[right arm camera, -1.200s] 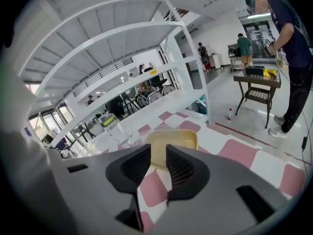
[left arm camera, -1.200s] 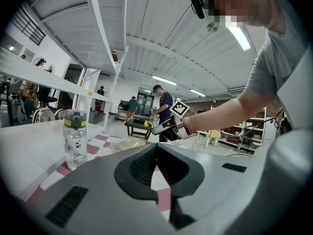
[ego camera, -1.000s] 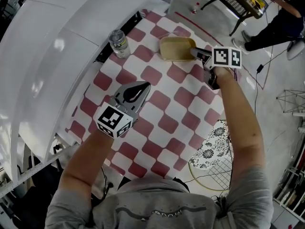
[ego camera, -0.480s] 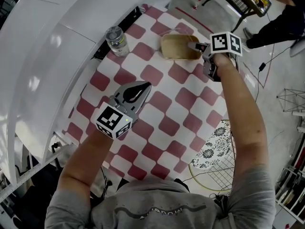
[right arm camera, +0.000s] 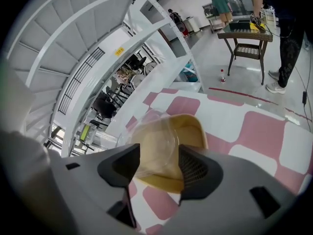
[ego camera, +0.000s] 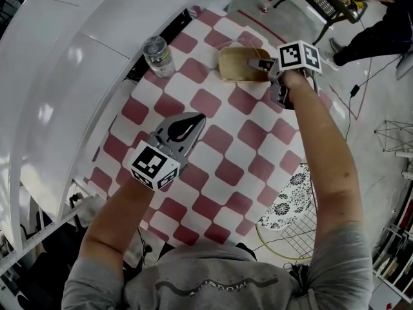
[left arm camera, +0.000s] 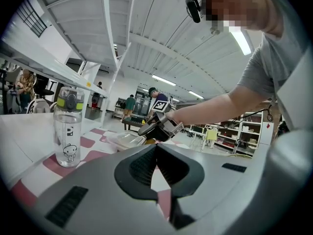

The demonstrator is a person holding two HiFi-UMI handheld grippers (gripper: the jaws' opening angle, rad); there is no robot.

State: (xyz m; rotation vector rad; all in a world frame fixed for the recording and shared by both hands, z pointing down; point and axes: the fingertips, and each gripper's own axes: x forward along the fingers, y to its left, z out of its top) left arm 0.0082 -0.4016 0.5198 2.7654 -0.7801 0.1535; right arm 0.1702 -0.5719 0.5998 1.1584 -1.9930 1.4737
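A shallow yellow container (ego camera: 235,65) with a clear lid (right arm camera: 155,142) lies at the far side of the red-and-white checked table (ego camera: 222,166). My right gripper (ego camera: 260,63) is at its right edge. In the right gripper view the jaws (right arm camera: 160,154) stand open with the container's near edge between them. My left gripper (ego camera: 192,119) hovers over the middle of the table, shut with nothing in it. Its own view (left arm camera: 156,153) looks towards the container (left arm camera: 126,140) and the right gripper (left arm camera: 156,126). A clear water bottle (ego camera: 157,55) with a green collar (left arm camera: 68,102) stands at the far left.
A white shelf frame (ego camera: 77,63) runs along the table's left side. Beyond the far edge a person stands at a small dark side table (ego camera: 329,2). A wire basket and a patterned cloth (ego camera: 284,205) lie on the floor to the right.
My right gripper has moved forward onto the container and its jaws have spread wider. The left gripper has shifted a little, so the bottle looks nearer in its view.
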